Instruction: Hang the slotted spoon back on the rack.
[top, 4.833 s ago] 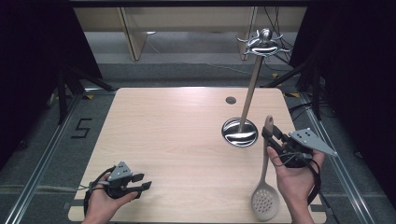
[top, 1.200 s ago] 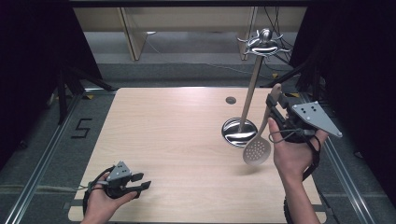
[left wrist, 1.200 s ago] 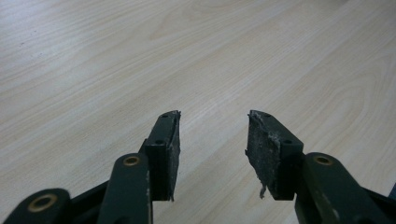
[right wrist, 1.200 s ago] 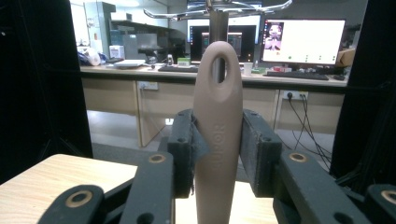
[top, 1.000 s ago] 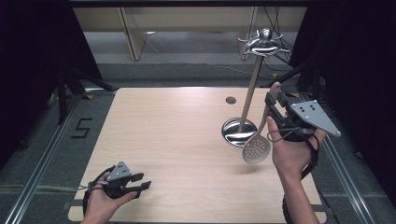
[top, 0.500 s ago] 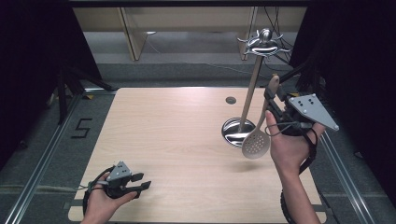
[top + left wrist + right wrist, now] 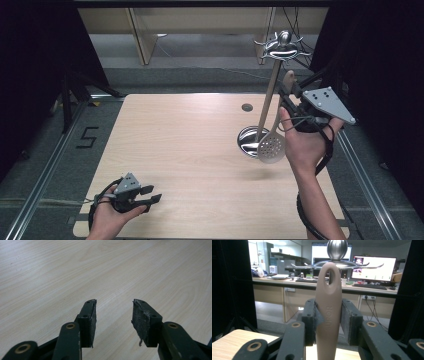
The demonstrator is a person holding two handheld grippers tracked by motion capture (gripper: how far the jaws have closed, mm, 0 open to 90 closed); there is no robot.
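Since flat on table, slotted spoon (image 7: 270,147) raised, hanging upright in my right gripper (image 7: 291,95), jaws clamped on handle (image 7: 328,312). Hanging hole (image 7: 329,276) sits just below hook rack (image 7: 281,46) atop stand; long axis vertical, bowl beside stand base (image 7: 251,141). Left gripper (image 7: 113,315) rests agape, holding nothing, well apart at near table (image 7: 190,145) edge.

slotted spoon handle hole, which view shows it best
The right gripper view: the slotted spoon stands upright between the shut jaws of the right gripper, its hanging hole close up just below the rack's hooks. The high view shows the perforated bowl hanging beside the rack, hole too small.
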